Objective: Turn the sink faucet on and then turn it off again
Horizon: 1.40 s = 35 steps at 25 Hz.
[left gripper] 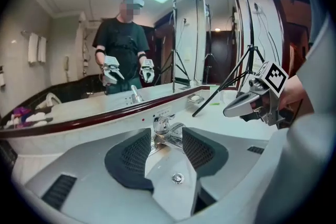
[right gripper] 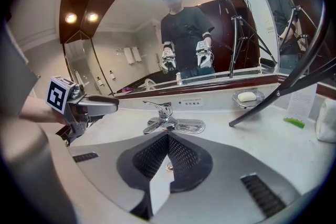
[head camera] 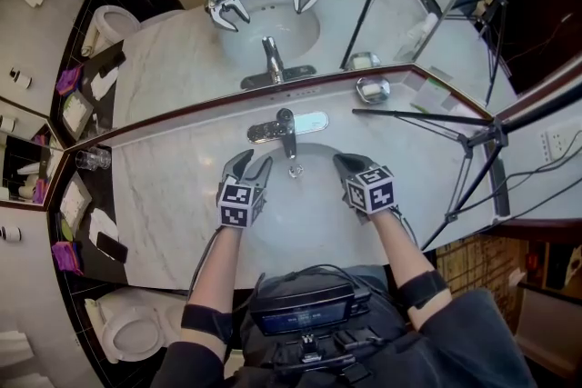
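Shiny metal faucet (head camera: 286,132) at the back of the sink (head camera: 314,236), fixed fast to the white counter (head camera: 173,186) under the mirror (head camera: 182,68). Hard, smooth, likely slippery. Best to take the little lever (right gripper: 157,107) on top, near its tip; probably needs just a soft push. Left gripper (head camera: 255,161) in front of it, jaws wide apart, holding nothing. Right gripper (head camera: 343,164) beside it, jaws closed tight, empty.

The faucet (head camera: 285,130) stands behind the basin (head camera: 296,215), soap dish (head camera: 373,89) rightward.
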Available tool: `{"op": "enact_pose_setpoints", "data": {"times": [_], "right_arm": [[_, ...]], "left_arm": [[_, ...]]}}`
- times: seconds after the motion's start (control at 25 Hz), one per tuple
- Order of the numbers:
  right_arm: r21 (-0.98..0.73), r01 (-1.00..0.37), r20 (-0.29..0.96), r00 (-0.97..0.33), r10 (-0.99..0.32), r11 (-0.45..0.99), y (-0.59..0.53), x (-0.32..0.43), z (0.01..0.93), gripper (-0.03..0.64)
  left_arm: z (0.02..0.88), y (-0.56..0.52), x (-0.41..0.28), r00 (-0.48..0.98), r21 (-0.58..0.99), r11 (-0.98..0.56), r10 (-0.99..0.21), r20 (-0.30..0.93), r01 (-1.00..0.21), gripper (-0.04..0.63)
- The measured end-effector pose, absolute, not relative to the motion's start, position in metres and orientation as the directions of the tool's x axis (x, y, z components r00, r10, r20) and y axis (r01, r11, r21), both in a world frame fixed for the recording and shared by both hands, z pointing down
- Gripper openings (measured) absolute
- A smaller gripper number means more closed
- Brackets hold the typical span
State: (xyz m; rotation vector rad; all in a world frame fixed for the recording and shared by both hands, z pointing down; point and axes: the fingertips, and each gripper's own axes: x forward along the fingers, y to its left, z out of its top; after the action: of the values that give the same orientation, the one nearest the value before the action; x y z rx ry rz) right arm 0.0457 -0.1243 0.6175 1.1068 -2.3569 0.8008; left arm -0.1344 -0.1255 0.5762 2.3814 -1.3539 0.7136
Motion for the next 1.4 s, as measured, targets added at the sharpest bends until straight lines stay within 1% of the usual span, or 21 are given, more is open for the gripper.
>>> {"op": "enact_pose_setpoints", "data": {"times": [0.12,0.32,0.4,0.56,0.68,0.84,0.88,1.0,1.4], "right_arm": [[-0.324,-0.795,0.582,-0.595,-0.555,0.513,-0.124,0.048,0.619,0.021],[-0.327,-0.804,0.586,-0.585,-0.561,0.497,-0.124,0.056,0.623,0.021],[-0.329,-0.808,0.588,-0.58,-0.563,0.489,-0.125,0.06,0.625,0.021],[-0.331,-0.817,0.592,-0.569,-0.57,0.473,-0.126,0.068,0.627,0.021],[-0.334,-0.822,0.595,-0.563,-0.574,0.461,-0.127,0.074,0.63,0.021],[-0.339,-0.826,0.597,-0.559,-0.575,0.451,-0.128,0.078,0.634,0.021],[-0.339,-0.826,0.597,-0.558,-0.576,0.449,-0.128,0.079,0.635,0.021],[-0.342,-0.828,0.6,-0.556,-0.575,0.444,-0.128,0.081,0.638,0.021],[-0.353,-0.817,0.607,-0.57,-0.554,0.455,-0.125,0.065,0.644,0.021]], "left_arm": [[0.579,-0.144,-0.121,0.434,-0.076,-0.58,-0.684,0.587,-0.811,0.198],[0.588,-0.169,-0.098,0.445,-0.168,-0.667,-0.642,0.625,-0.726,0.206],[0.595,-0.173,-0.089,0.443,-0.217,-0.714,-0.612,0.655,-0.666,0.206],[0.614,-0.178,-0.076,0.41,-0.345,-0.798,-0.564,0.716,-0.495,0.206],[0.622,-0.184,-0.071,0.369,-0.433,-0.808,-0.574,0.731,-0.399,0.181],[0.634,-0.188,-0.069,0.333,-0.486,-0.811,-0.58,0.743,-0.325,0.147],[0.636,-0.188,-0.069,0.325,-0.496,-0.81,-0.582,0.745,-0.314,0.133],[0.639,-0.189,-0.069,0.318,-0.508,-0.803,-0.592,0.74,-0.312,0.124],[0.64,-0.185,-0.067,0.34,-0.507,-0.794,-0.604,0.721,-0.336,0.118]]}}
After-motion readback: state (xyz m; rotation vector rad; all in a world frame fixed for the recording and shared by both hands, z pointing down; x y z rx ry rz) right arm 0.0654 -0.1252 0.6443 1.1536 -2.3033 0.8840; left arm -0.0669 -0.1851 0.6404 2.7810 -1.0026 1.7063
